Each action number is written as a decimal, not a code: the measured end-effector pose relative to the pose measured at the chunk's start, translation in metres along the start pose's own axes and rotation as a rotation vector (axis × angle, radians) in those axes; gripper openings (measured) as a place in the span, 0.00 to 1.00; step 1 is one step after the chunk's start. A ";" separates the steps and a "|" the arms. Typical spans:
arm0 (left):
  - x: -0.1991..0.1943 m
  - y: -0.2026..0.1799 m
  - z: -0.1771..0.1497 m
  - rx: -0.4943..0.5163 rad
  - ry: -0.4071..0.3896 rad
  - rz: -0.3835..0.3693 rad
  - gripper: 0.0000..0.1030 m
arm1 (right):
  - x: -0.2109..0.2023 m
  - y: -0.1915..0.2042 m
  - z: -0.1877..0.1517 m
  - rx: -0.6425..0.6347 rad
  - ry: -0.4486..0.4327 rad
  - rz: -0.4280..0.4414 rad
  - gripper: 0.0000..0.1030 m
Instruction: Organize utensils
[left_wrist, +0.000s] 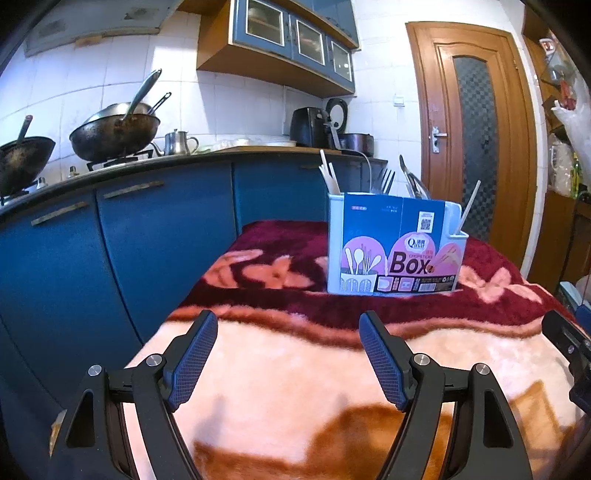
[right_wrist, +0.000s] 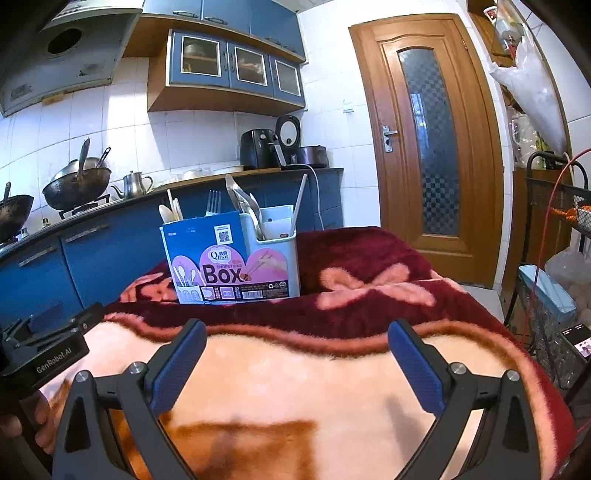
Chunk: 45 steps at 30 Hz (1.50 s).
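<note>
A pale blue utensil holder (left_wrist: 395, 247) (right_wrist: 236, 258) with a "Box" label stands on the dark red far part of a blanket-covered table (left_wrist: 280, 369) (right_wrist: 295, 369). Forks (left_wrist: 386, 181) (right_wrist: 213, 203), spoons (right_wrist: 243, 203), white utensils (left_wrist: 328, 173) (right_wrist: 171, 210) and a chopstick (left_wrist: 469, 208) (right_wrist: 299, 203) stick up from it. My left gripper (left_wrist: 288, 323) is open above the pink near part of the blanket, with nothing between its fingers. My right gripper (right_wrist: 297, 330) is also open and empty, well short of the holder.
Blue kitchen cabinets (left_wrist: 147, 236) (right_wrist: 92, 254) run along the left, with woks (left_wrist: 114, 133) (right_wrist: 75, 184) on a stove and a kettle (left_wrist: 179, 142). A wooden door (left_wrist: 476, 140) (right_wrist: 428, 140) is at the back right. A wire rack (right_wrist: 554, 295) stands right of the table.
</note>
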<state>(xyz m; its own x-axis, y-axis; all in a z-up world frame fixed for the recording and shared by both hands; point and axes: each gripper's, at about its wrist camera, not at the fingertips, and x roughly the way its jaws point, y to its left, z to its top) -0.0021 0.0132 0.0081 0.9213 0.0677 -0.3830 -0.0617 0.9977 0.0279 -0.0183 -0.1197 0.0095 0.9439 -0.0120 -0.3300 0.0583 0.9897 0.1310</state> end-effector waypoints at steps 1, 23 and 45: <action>0.000 -0.001 0.000 0.002 0.000 0.000 0.77 | 0.000 0.000 -0.001 -0.001 0.000 -0.001 0.98; 0.001 -0.003 -0.003 0.014 0.000 0.005 0.77 | 0.001 0.001 -0.002 -0.003 -0.004 -0.001 0.98; 0.001 -0.003 -0.003 0.016 0.000 0.006 0.77 | 0.001 0.001 -0.002 -0.004 -0.004 -0.001 0.98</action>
<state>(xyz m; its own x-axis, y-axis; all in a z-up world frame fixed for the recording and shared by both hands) -0.0018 0.0104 0.0048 0.9211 0.0732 -0.3825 -0.0608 0.9972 0.0446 -0.0181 -0.1181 0.0074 0.9452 -0.0138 -0.3263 0.0582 0.9902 0.1267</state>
